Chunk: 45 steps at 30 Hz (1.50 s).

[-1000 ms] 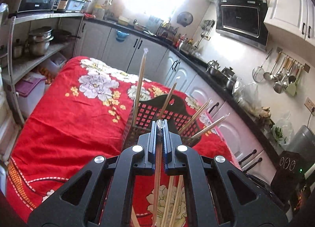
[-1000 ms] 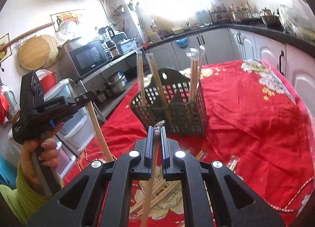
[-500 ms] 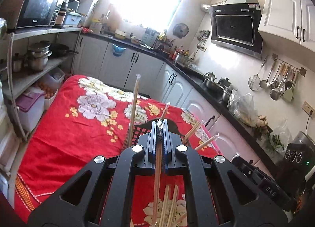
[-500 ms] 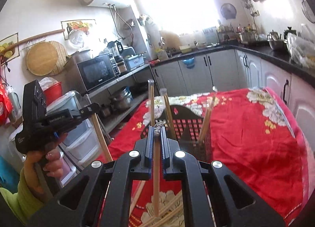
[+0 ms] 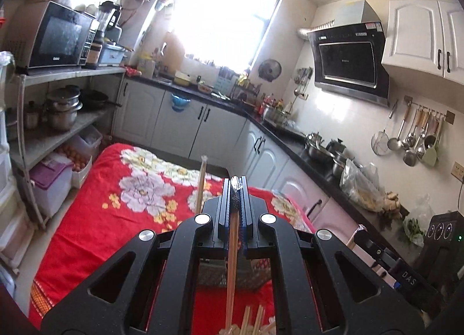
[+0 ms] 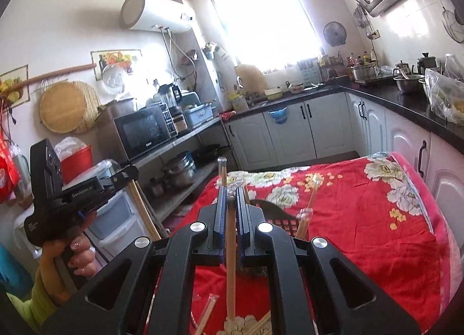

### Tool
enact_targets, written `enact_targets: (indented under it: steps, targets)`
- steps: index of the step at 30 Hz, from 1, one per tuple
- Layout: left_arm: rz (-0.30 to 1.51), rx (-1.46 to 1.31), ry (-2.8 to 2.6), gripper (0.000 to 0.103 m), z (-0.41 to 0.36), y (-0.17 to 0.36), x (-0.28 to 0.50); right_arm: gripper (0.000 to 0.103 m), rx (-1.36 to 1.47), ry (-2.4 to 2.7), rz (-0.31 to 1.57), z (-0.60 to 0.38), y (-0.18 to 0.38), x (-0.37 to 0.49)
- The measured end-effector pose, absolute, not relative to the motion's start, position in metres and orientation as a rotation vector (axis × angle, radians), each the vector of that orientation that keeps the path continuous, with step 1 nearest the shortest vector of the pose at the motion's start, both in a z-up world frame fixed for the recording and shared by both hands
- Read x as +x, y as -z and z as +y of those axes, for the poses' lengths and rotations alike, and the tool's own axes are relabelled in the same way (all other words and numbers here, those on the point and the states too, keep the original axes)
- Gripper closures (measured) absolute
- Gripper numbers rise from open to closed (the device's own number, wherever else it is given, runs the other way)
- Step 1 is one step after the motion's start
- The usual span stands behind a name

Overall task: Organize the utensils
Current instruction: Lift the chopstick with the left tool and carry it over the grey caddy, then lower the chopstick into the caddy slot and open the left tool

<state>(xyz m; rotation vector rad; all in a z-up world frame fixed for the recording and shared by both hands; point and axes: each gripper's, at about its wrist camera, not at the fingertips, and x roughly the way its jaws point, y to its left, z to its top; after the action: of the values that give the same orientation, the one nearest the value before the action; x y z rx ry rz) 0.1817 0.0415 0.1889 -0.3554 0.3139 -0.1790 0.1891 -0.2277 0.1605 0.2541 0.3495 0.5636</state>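
We're over the table (image 5: 87, 233), draped in a red floral cloth that fills the lower middle of both wrist views. The dark mesh utensil basket (image 6: 278, 220) stands on it near the edge closest to us, mostly hidden behind our grippers; in the left wrist view only a strip of its mesh wall (image 5: 211, 275) shows under the gripper frame. Wrapped chopsticks stand upright or lean in it: one pokes up just left of our left gripper (image 5: 201, 184), another rises behind the right gripper (image 6: 222, 171), and a third leans out to the right (image 6: 308, 204). We can't tell which compartment each one sits in.

Our left gripper (image 5: 235, 189) is clamped tight on a single wooden chopstick (image 5: 232, 262), whose shaft runs from the fingertips down toward the camera, with crinkled clear wrapping at the tip. Seen from the right wrist view, that gripper (image 6: 127, 174) is held by a hand (image 6: 78, 253) off the table's left side, the chopstick (image 6: 143, 213) hanging below it.

Our right gripper (image 6: 232, 189) is likewise pinched nearly closed on its own chopstick (image 6: 231, 262), shaft down the middle, wrapper at the tip.

More loose chopsticks (image 6: 261, 324) lie flat on the cloth at the near edge, below both held sticks, and show in the left wrist view too (image 5: 252, 317).
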Motion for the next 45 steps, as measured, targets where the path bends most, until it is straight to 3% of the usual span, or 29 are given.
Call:
enact_targets:
  steps: [21, 45]
  targets:
    - [0.159, -0.325, 0.122, 0.1, 0.03, -0.23, 0.217, 0.096, 0.28, -0.451, 0.185, -0.243, -0.213, 0.239]
    - [0.108, -0.327, 0.057, 0.1, 0.03, -0.191, 0.242, 0.096, 0.247, -0.367, 0.144, -0.233, -0.171, 0.261]
